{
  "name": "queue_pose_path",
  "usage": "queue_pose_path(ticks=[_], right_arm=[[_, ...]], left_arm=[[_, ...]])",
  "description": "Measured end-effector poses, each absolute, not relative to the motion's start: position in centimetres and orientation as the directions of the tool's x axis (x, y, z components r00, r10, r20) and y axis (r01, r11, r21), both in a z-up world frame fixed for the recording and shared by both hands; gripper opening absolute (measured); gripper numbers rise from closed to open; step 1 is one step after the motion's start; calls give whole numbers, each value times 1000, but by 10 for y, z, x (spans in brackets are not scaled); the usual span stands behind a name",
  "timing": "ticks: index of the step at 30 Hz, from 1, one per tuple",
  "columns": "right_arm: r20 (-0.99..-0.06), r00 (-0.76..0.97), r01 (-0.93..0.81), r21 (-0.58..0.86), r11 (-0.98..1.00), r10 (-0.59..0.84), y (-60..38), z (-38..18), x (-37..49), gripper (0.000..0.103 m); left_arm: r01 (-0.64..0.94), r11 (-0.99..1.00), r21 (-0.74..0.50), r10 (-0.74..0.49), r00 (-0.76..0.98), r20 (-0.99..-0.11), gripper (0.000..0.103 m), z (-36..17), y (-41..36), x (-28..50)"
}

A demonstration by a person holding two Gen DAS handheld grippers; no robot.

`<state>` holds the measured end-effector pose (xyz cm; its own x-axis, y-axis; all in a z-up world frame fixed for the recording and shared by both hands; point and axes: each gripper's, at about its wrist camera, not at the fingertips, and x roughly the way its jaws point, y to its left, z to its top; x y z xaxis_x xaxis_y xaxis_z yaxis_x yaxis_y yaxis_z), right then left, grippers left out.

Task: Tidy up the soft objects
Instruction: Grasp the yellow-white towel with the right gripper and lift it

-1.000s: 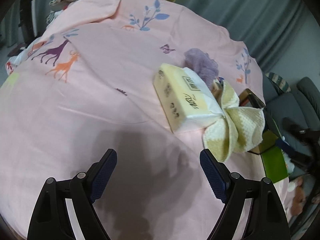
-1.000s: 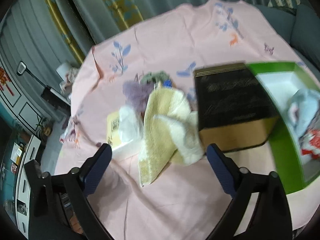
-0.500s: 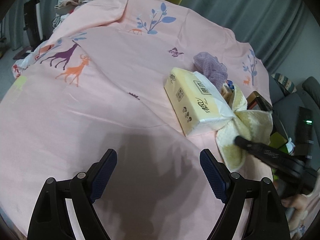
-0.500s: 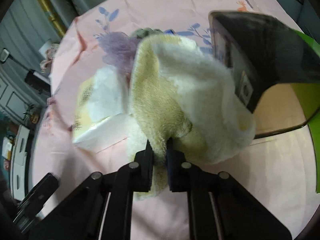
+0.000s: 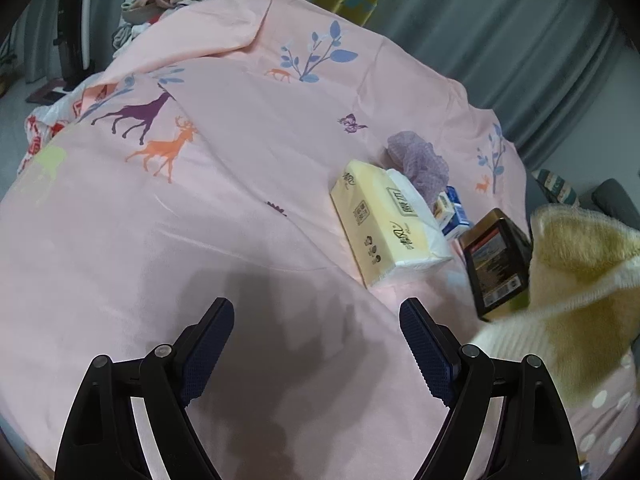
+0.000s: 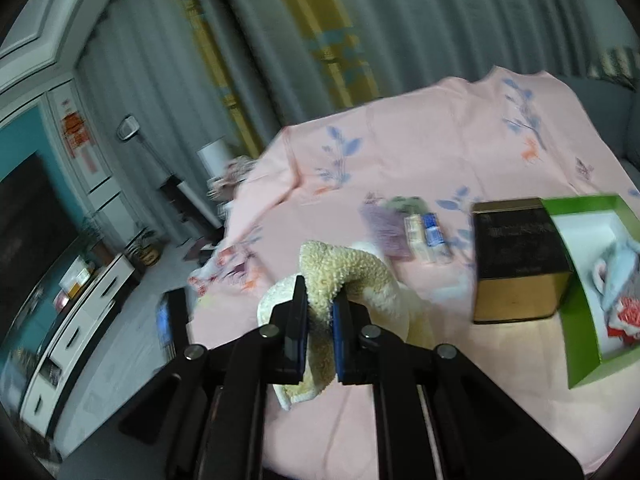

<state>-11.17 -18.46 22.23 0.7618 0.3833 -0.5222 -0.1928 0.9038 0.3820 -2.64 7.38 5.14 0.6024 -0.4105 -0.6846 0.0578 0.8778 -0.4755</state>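
My right gripper [image 6: 320, 316] is shut on a yellow and cream towel [image 6: 352, 268] and holds it lifted above the pink sheet [image 6: 400, 152]. The towel also hangs at the right of the left wrist view [image 5: 580, 272]. A green box [image 6: 580, 320] with white lining at the right holds light blue and red cloth [image 6: 620, 280]. A purple mesh puff [image 5: 420, 160] lies beyond a tissue pack [image 5: 384, 224]. My left gripper [image 5: 316, 336] is open and empty above bare sheet.
A black and gold tin [image 6: 516, 264] stands left of the green box, and shows in the left wrist view [image 5: 496, 264]. Small blue and white cartons [image 5: 452, 212] lie between the tissue pack and the tin. Curtains [image 6: 320, 40] and a TV cabinet [image 6: 72, 320] lie beyond the bed.
My right gripper closed on the towel and lifted it off the sheet, away from the tissue pack. The cartons and tin it covered now show. My left gripper stays open.
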Motion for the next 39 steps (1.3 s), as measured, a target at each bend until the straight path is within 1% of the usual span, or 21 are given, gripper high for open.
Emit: queue_pose_path(ticks=[2,4,6,9,11,14,16,18,19,20,21,22,23,25,27,31,35,37,39], right_arm=[[-542,747,-207,362,909,385,-173,216,-109,10],[-584,718,-192,356,914,379,-167,202,-99,11],[-650,654,-183,360,915,387,-159,178,-84,12],[-779,498,-151,355,923,381,-144,123,-66,13],[-832,404,-132,359,924,381,-139,92,-62,13],[-872,325,-121,344,931,365,-134,65,-69,14],[-871,327,-102,352,931,365,-139,63,-74,17],[-871,321,-81,366,927,372,-146,67,-78,27],[-866,323,-76,378,923,381,-149,72,-80,42],[-855,342,-78,388,918,390,-154,77,-84,60],[-844,372,-81,385,920,386,-159,84,-89,68],[-839,393,-83,375,923,376,-161,88,-93,71],[-836,425,-78,348,934,347,-166,95,-99,70],[-837,447,-46,329,943,314,-177,101,-105,70],[-823,472,-28,345,938,317,-189,107,-106,71],[-795,485,40,437,899,365,-208,106,-99,77],[-772,419,13,532,847,478,-206,83,-72,75],[-774,379,58,568,821,508,-206,69,-62,77],[-768,342,86,600,796,542,-203,53,-56,75]], left_arm=[[63,863,-501,-435,597,-674,85,52,76,-27],[62,861,-506,-438,595,-674,85,52,77,-27],[62,872,-486,-424,592,-685,85,52,76,-28],[76,874,-479,-431,576,-695,85,50,74,-29],[98,864,-495,-460,556,-692,85,50,71,-30],[143,850,-507,-499,527,-688,85,52,63,-34],[189,840,-509,-529,498,-687,85,54,54,-38],[224,829,-512,-552,474,-687,85,56,45,-42],[239,826,-511,-559,465,-686,85,57,41,-45],[262,823,-504,-566,460,-684,85,60,36,-49],[295,817,-496,-576,454,-680,85,62,30,-53],[336,806,-487,-592,443,-674,85,65,23,-57],[353,801,-483,-598,435,-674,85,65,19,-60],[364,798,-480,-601,412,-685,85,63,12,-62],[373,790,-486,-608,381,-696,85,60,8,-64],[374,783,-496,-614,342,-711,85,53,-1,-66],[386,780,-493,-611,300,-732,85,45,-12,-67],[393,775,-495,-613,276,-740,85,40,-16,-67],[377,777,-504,-611,258,-748,85,34,-19,-65]])
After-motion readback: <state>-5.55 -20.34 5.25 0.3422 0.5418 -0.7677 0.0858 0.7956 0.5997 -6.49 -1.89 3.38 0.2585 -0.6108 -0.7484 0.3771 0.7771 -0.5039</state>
